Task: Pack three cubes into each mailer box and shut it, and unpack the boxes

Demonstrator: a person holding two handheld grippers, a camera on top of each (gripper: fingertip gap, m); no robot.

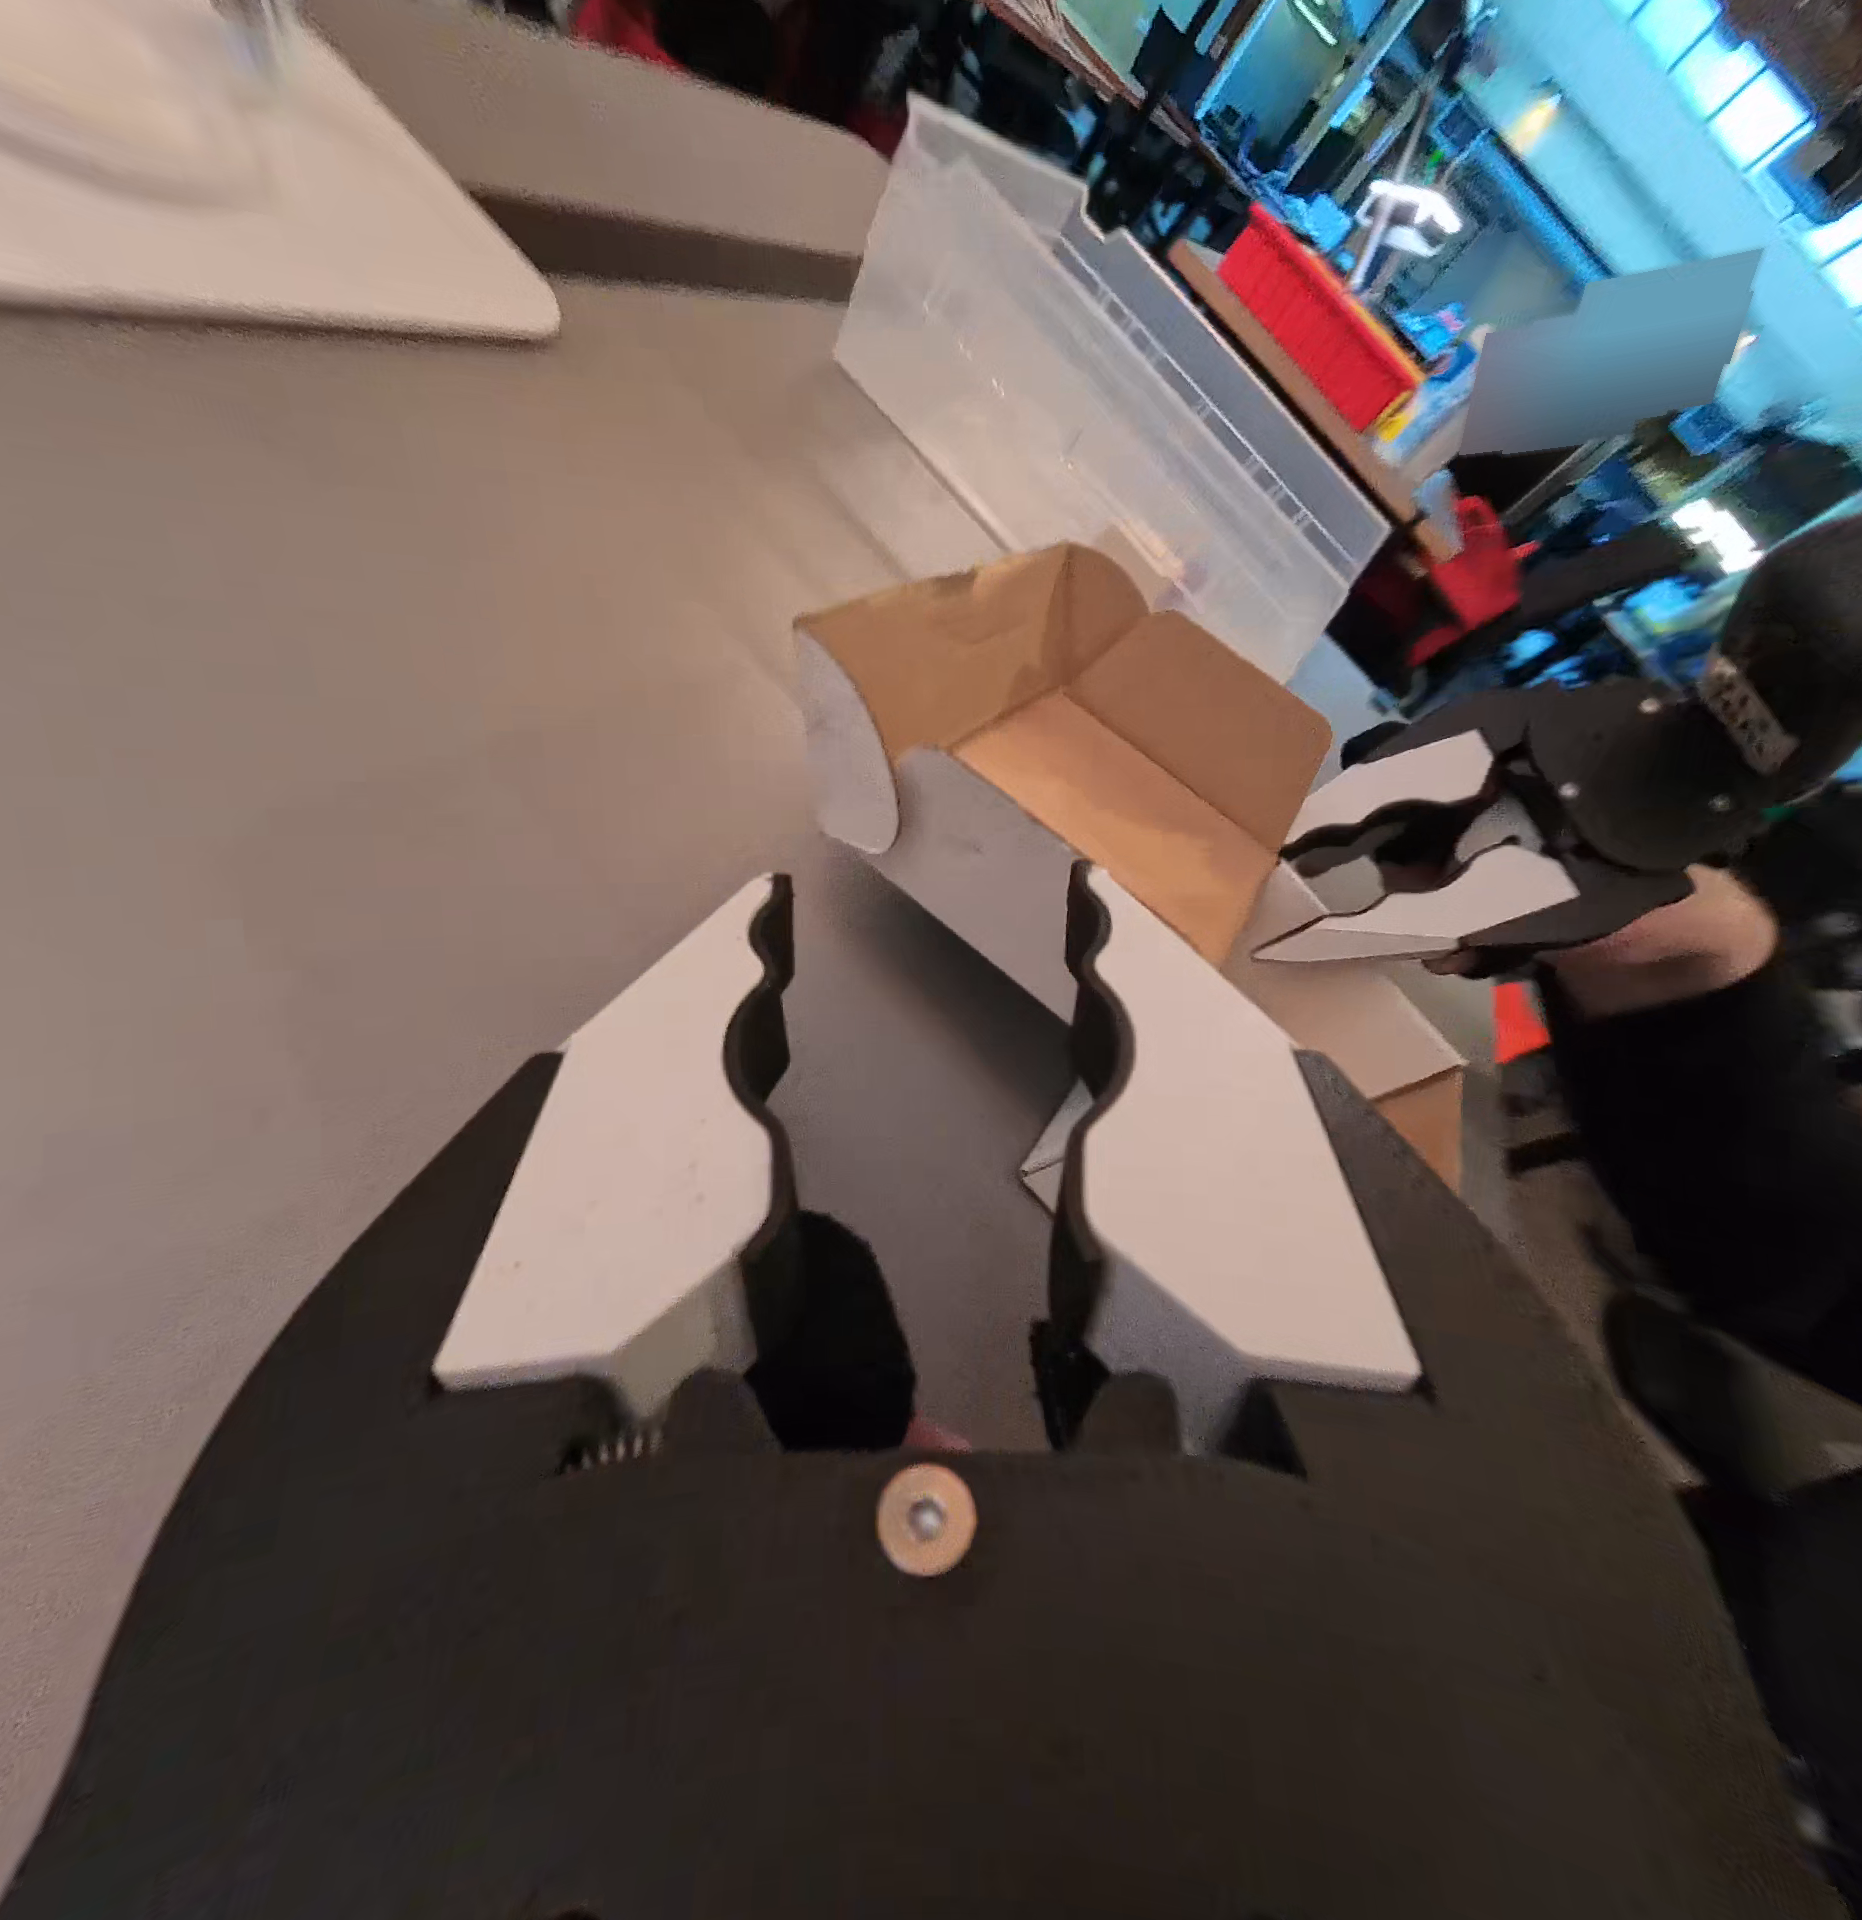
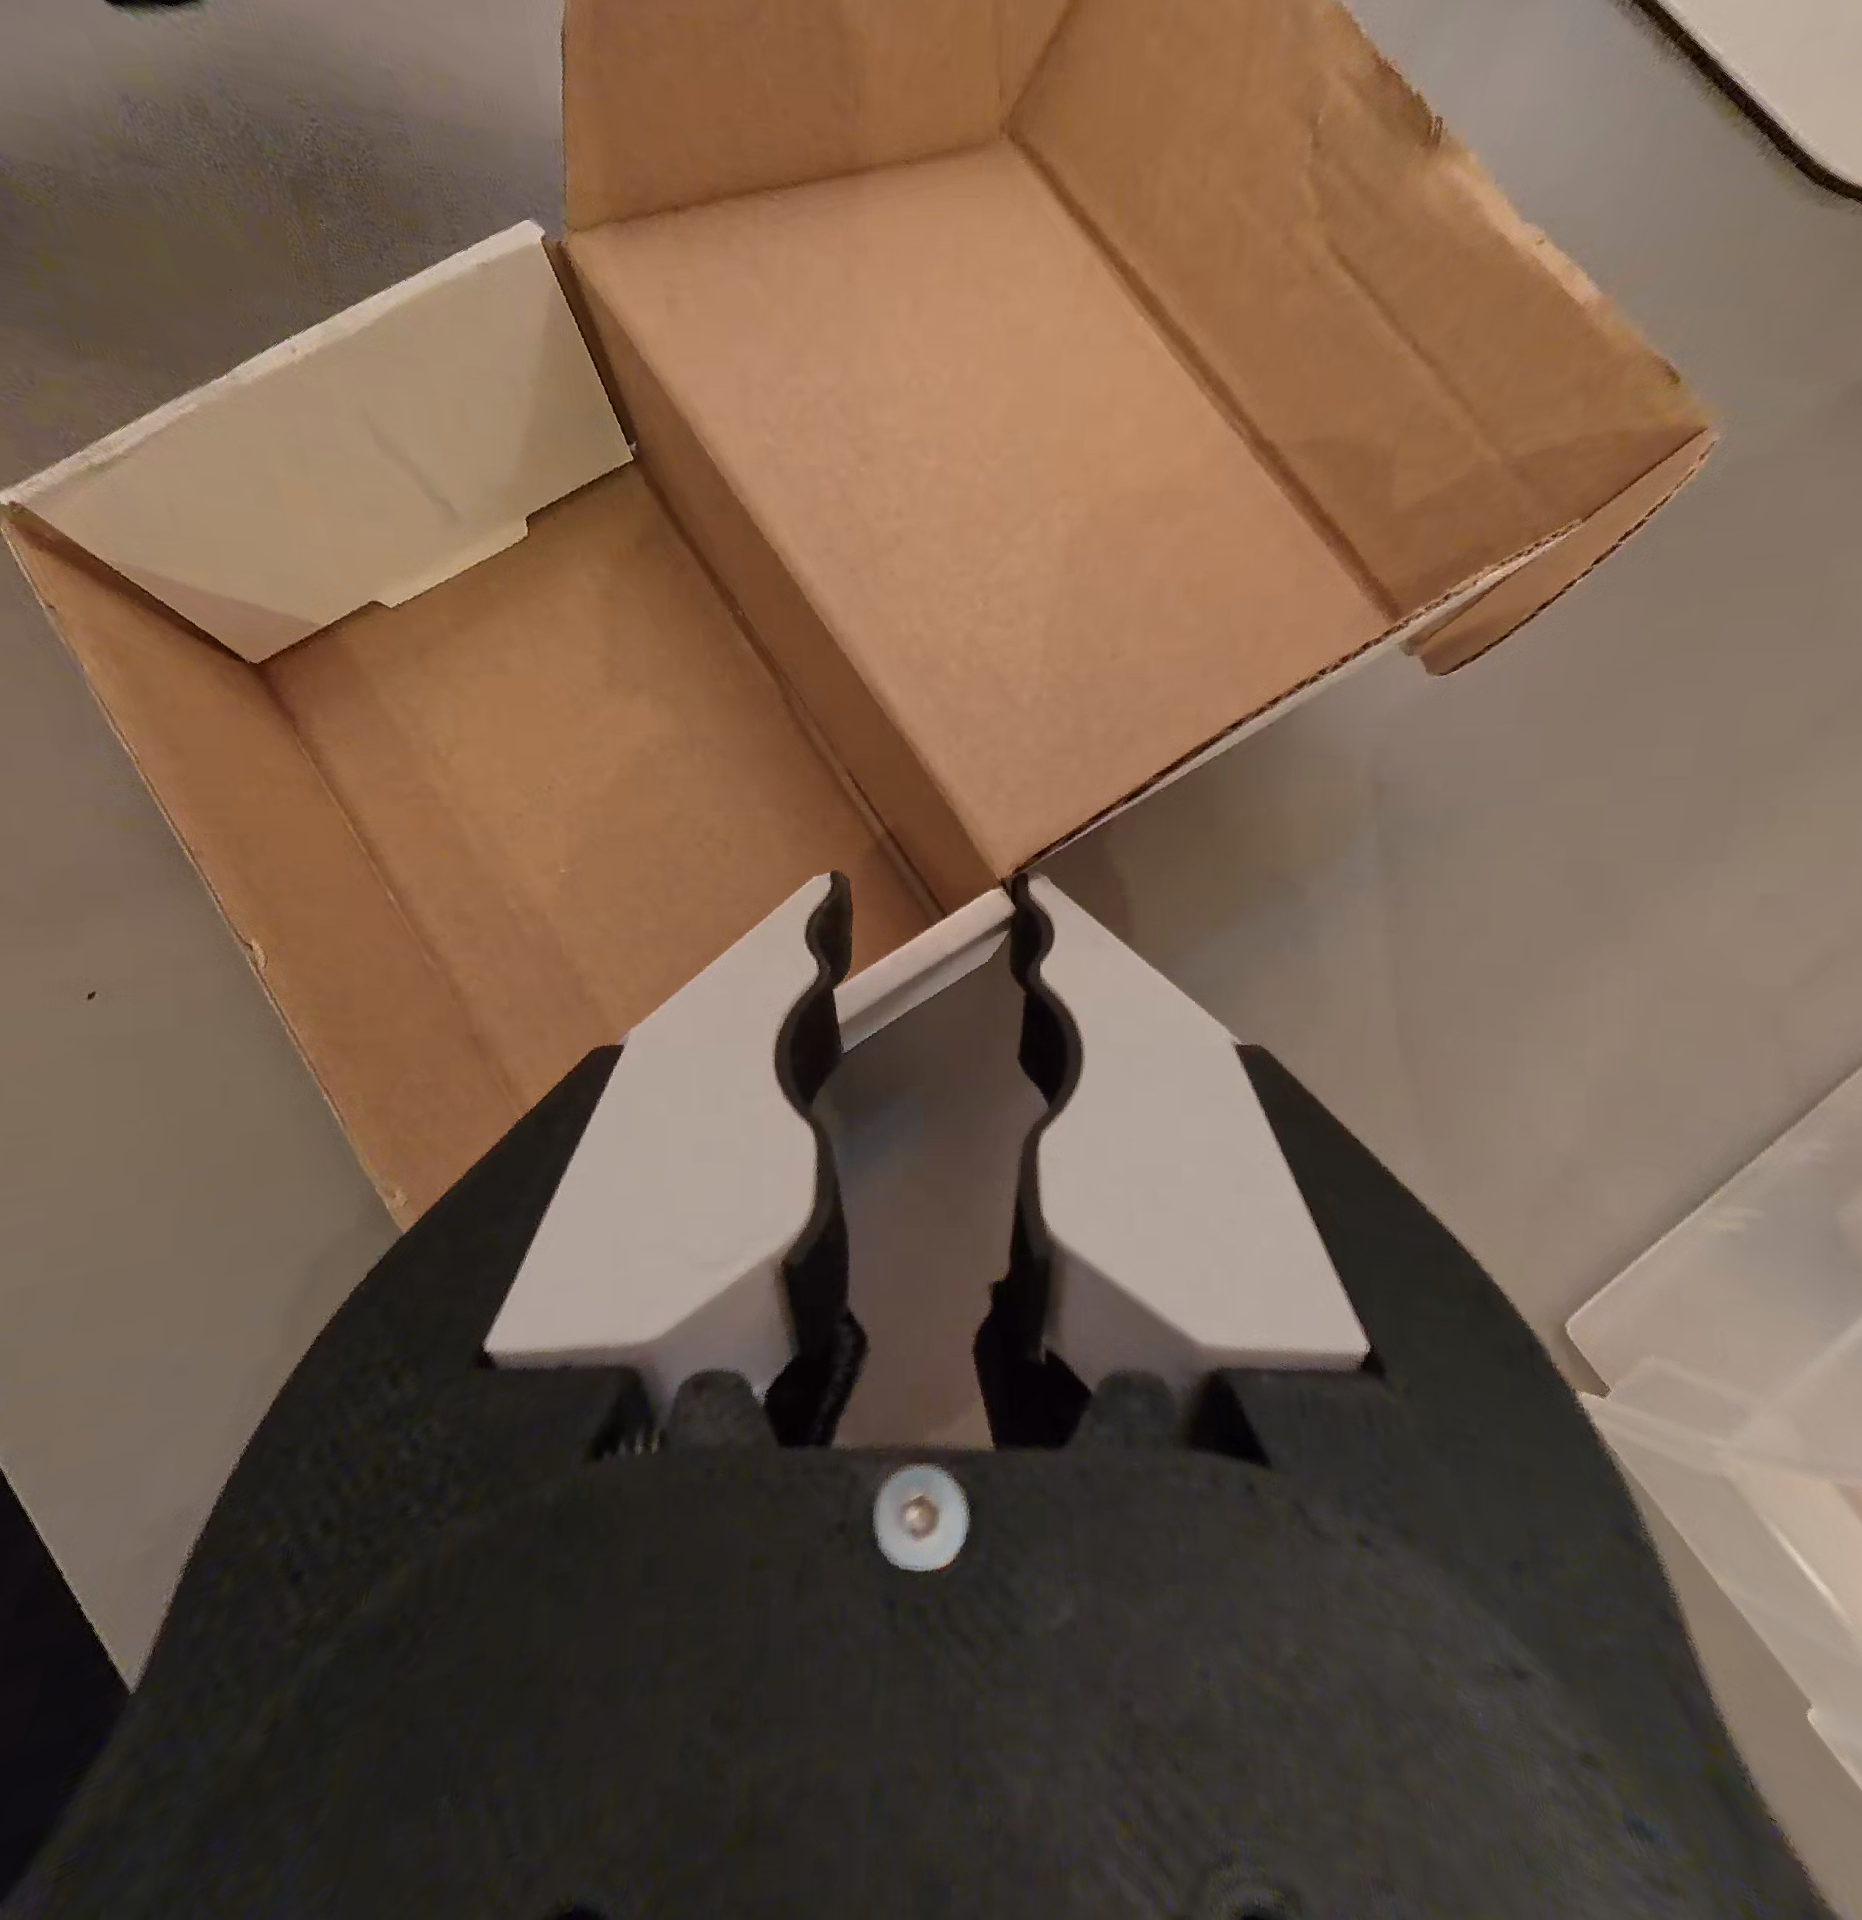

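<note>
Cardboard filled the right wrist view: the mailer box (image 2: 553,748) lay open on the grey table (image 2: 1426,987), its brown tray bare and its lid (image 2: 1010,520) thrown back, side flaps standing. No cubes showed in either view, so I judged the box either freshly unpacked or not yet packed — the pictures could not settle which — and nothing was shut.

Nearest the camera, the right gripper (image 2: 927,894) looked steeply down at the box, its tips just over the near corner where tray and lid meet. Its jaws stood apart with nothing clamped, a white side flap (image 2: 937,961) showing in the gap between them; whether it touched a finger I could not tell.

The left gripper (image 1: 927,883) was likewise released and empty, held low and tilted over bare table, pointing toward the box's white outer wall (image 1: 1000,914) from just beside it. Farther off in that view the right gripper (image 1: 1353,894) reached in over the box from the opposite side. Beyond stood a clear plastic bin (image 1: 1010,343) and, at the far left, a white board (image 1: 231,239) — both blurred
</note>
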